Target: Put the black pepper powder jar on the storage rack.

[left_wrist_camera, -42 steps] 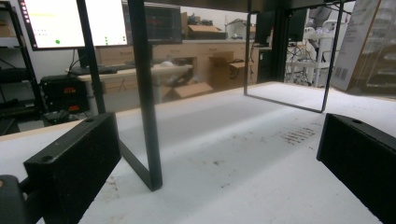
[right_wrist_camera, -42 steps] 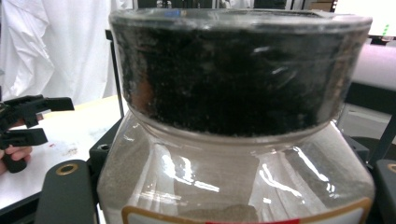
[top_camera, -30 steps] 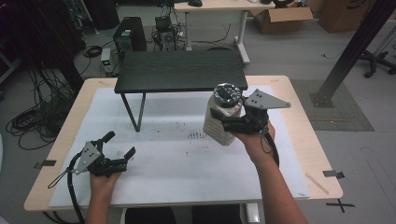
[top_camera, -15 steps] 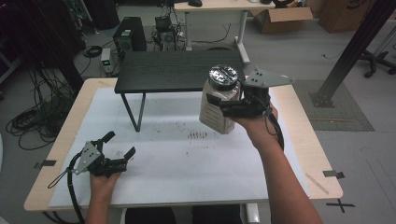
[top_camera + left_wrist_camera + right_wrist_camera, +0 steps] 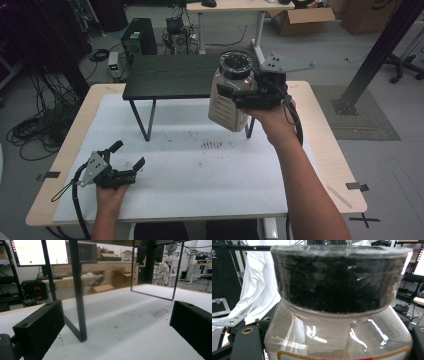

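Note:
A clear plastic jar (image 5: 227, 102) with a wide black lid (image 5: 236, 63) hangs in the air above the back right of the white table (image 5: 200, 180), in front of the small black shelf (image 5: 170, 76). My right gripper (image 5: 235, 92) is shut on the jar just under the lid. In the right gripper view the jar (image 5: 337, 337) and its dark lid (image 5: 334, 277) stand right in front of the camera, between the jaws. My left gripper (image 5: 127, 156) rests at the front left of the table, open, with nothing between its jaws (image 5: 115, 322).
The black shelf stands on thin metal legs (image 5: 149, 120) at the back of the table; one leg (image 5: 78, 290) is close ahead of the left gripper. Dark crumbs (image 5: 212, 145) mark the table's middle. A computer tower (image 5: 136, 37) and cables lie on the floor behind.
My right gripper has lifted the jar higher and a little farther back toward the shelf. The left gripper has stayed in place.

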